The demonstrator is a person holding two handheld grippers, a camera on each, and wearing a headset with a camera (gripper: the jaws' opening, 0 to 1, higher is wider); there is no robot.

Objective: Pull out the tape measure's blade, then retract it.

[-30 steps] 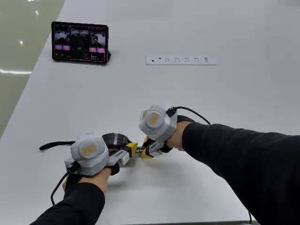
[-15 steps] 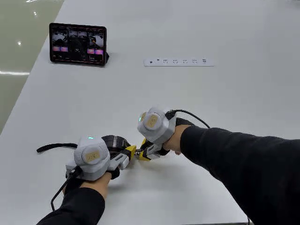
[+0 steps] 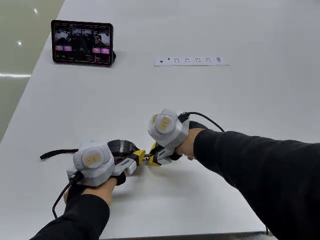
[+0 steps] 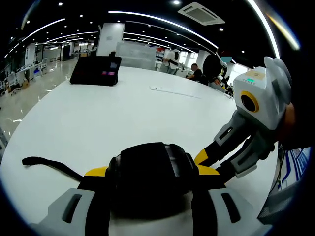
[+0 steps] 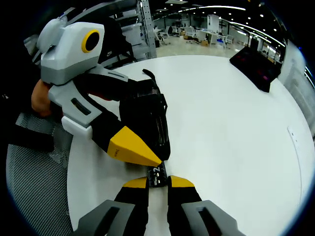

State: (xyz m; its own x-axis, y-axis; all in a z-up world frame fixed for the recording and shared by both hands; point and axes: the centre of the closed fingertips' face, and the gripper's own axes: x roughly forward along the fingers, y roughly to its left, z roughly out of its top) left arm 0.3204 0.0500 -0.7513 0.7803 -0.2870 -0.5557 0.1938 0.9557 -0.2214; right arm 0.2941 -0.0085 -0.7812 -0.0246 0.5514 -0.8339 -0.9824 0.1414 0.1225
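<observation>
In the left gripper view my left tongs (image 4: 151, 171) are clamped on the black tape measure (image 4: 150, 179), one yellow-tipped jaw on each side of its case. In the head view that case lies low and left of centre on the white surface (image 3: 225, 90).

In the right gripper view my right tongs (image 5: 157, 183) are closed on the end of the blade (image 5: 156, 173). It is a black strip with white numerals, held between the two yellow tips. Only a short piece of blade shows between those tips and the case, just past the yellow tip of my left tongs. The two pairs of tongs meet nose to nose at the lower middle of the head view, nearly touching.

A black wrist strap (image 3: 57, 153) trails from the case toward the left edge and lies flat on the surface. A dark cable (image 3: 202, 119) loops off the back of my right tongs above my black sleeve (image 3: 260, 170).

Against a second ago, both pairs of tongs grip the same things, and the gap between their tips is about as small, if anything a little smaller. The strap lies as it did.

Farther up the head view a white power strip (image 3: 191, 61) lies flat right of centre. At the upper left a tablet (image 3: 82, 42) stands propped with its screen lit.
</observation>
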